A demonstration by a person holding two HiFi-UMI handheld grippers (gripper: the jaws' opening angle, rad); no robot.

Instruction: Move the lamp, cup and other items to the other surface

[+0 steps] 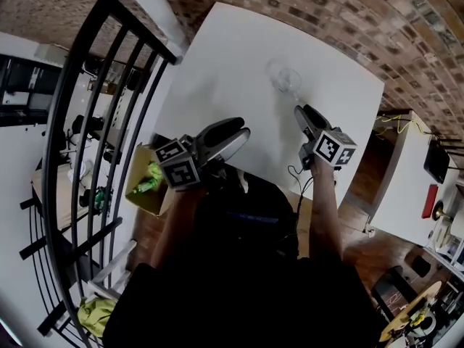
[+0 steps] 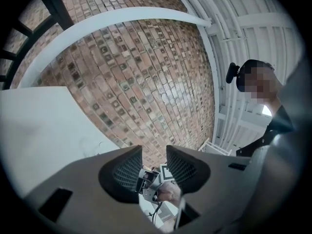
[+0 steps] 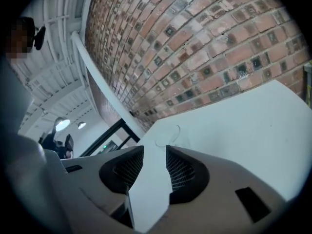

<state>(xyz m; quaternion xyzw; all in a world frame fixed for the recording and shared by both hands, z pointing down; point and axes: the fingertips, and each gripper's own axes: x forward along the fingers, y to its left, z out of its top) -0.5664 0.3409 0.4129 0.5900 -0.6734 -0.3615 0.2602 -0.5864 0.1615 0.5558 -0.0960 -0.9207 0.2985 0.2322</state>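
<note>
Dark sleeves [image 1: 217, 288] and torso right up close, filling the bottom of the head view. Past that, a big white tabletop [image 1: 232, 49] sitting at an angle, far edge up against a brick wall [image 1: 326, 6]. Black railing [image 1: 87, 93] curving along off the tabletop's left edge. Cardboard box [image 1: 139, 198] with something green in it, down on the floor by the near left corner.

Left gripper [image 1: 238, 133] [image 2: 153, 152] up over the near left corner, pointing across toward the right edge. Jaws apart, not clamped on anything. Only the right hand [image 2: 170, 193] and its marker cube showing through the gap, well beyond the pads.

Right gripper [image 1: 301, 112] [image 3: 155, 152] reaching in over the near right corner, nose tipped a bit downward. Jaws spread wide, with just bare white tabletop between the pads.

Cup [image 1: 284, 78] [image 3: 168, 134]: clear glass, looks upright, standing around the middle of the tabletop and a bit closer to the right edge than the left. Just ahead of the right gripper's tips and roughly lined up with the gap, but outside it and not touching either pad. Well apart from the left gripper.
</note>
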